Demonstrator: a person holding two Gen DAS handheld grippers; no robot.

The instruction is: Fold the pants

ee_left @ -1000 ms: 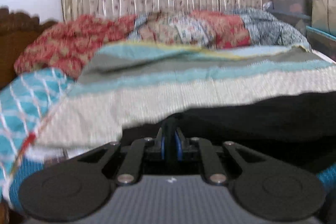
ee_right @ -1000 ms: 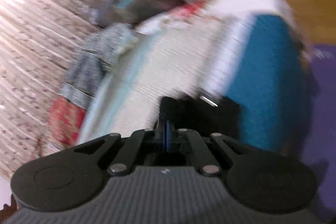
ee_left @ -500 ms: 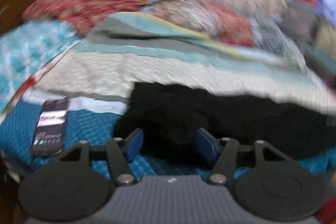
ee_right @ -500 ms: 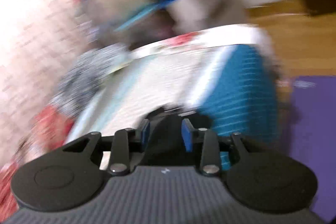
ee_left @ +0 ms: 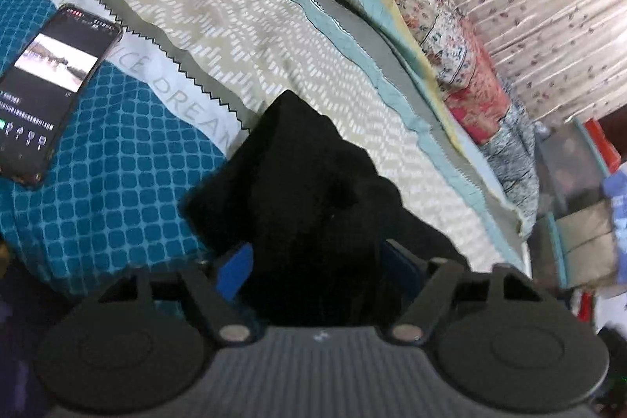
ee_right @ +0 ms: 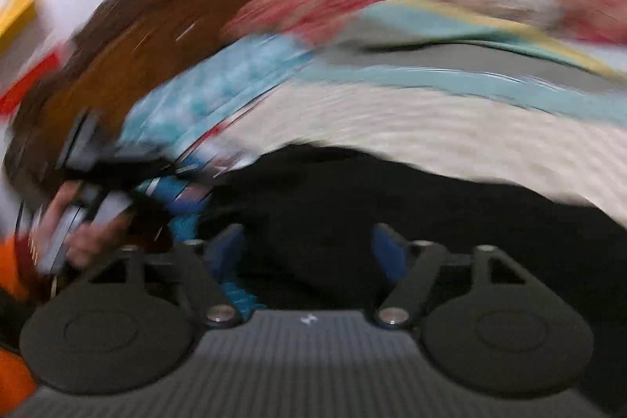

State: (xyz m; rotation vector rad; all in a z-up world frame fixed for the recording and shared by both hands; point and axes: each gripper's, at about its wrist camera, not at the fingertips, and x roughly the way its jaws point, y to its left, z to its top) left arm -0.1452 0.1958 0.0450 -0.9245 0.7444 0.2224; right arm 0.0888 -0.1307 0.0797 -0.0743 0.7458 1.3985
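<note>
Black pants (ee_left: 305, 190) lie bunched on the bed's patterned cover (ee_left: 243, 26). My left gripper (ee_left: 315, 265) hangs low over their near end. Its jaws are opening, and the cloth bulges between the blue pads (ee_left: 235, 269) without being pinched. In the blurred right wrist view, the pants (ee_right: 392, 206) spread dark under my right gripper (ee_right: 307, 247). Its jaws are also opening wide, with the blue pads (ee_right: 388, 249) standing apart over the cloth. A person's hand (ee_right: 90, 234) with the other gripper shows smeared at the left there.
A phone (ee_left: 51, 93) with its screen lit lies on the teal checked part of the cover (ee_left: 117, 183). Patchwork pillows (ee_left: 462, 65) line the far edge below a curtain (ee_left: 548, 6). Boxes (ee_left: 580, 222) are stacked beside the bed. A brown headboard (ee_right: 137, 38) shows in the right view.
Both grippers were shut on the black cloth a second ago and now stand open. The left view has rolled and dropped closer. The right gripper has swung fast across the bed.
</note>
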